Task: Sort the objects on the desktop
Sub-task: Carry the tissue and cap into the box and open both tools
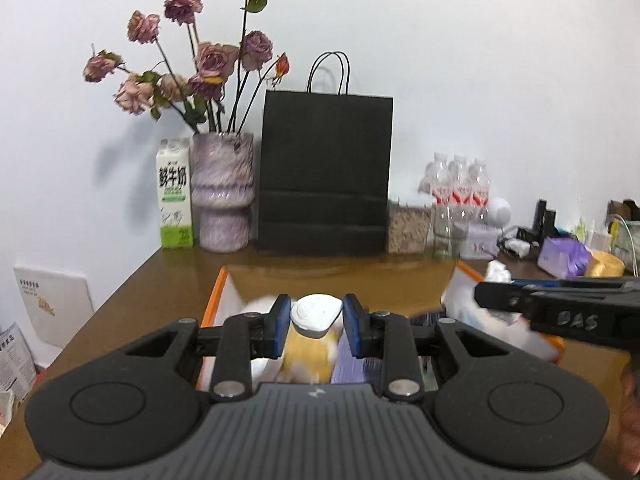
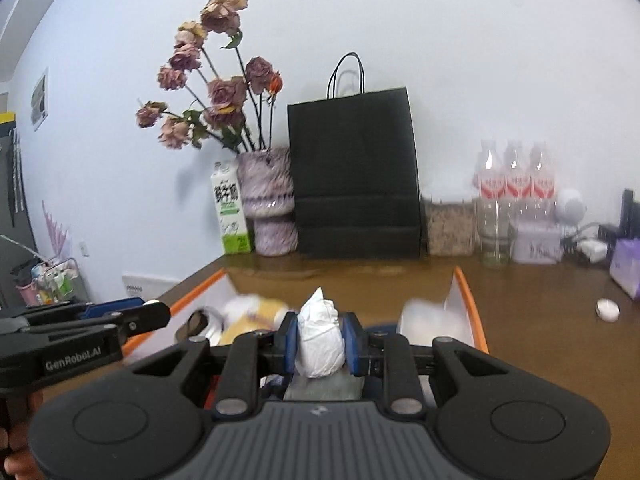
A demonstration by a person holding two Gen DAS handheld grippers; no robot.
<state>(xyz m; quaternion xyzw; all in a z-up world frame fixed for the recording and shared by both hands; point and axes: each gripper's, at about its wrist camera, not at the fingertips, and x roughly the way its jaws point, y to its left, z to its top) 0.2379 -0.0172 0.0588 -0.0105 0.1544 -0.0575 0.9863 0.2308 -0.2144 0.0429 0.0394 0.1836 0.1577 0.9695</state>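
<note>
Milk carton [image 1: 175, 194] stands at the far left of the back row on the brown surface [image 1: 132, 296], at about ten o'clock from the left hand-held gripper [image 1: 316, 326]. Just beside it on the right stands a mottled purple vase [image 1: 222, 196] of dried roses [image 1: 208, 60]. Next along, at twelve o'clock, a black paper bag [image 1: 326, 172] stands upright against the wall. Past it, toward one o'clock, come a speckled box [image 1: 410, 226], an empty glass [image 1: 446, 232] and three water bottles [image 1: 458, 180] with red labels. A purple packet [image 1: 562, 256] lies at two o'clock among blurred clutter.

Nearer, an orange-rimmed white bin [image 1: 214, 296] sits below both grippers, with blurred items inside that cannot be told apart.

From the left wrist view, the left hand-held gripper pinches a small white rounded object [image 1: 316, 314] between its blue pads, above the bin. The right gripper's black fingers reach in from three o'clock.

From the right wrist view, the right hand-held gripper [image 2: 320, 340] pinches a crumpled white paper wad [image 2: 321, 338] between its blue pads, also above the bin [image 2: 470, 304]. The left gripper's fingers enter at nine o'clock. A small white round thing [image 2: 607, 309] lies alone on the surface [image 2: 540, 320] at three o'clock, well apart from the bin, near the purple packet [image 2: 626, 268].
</note>
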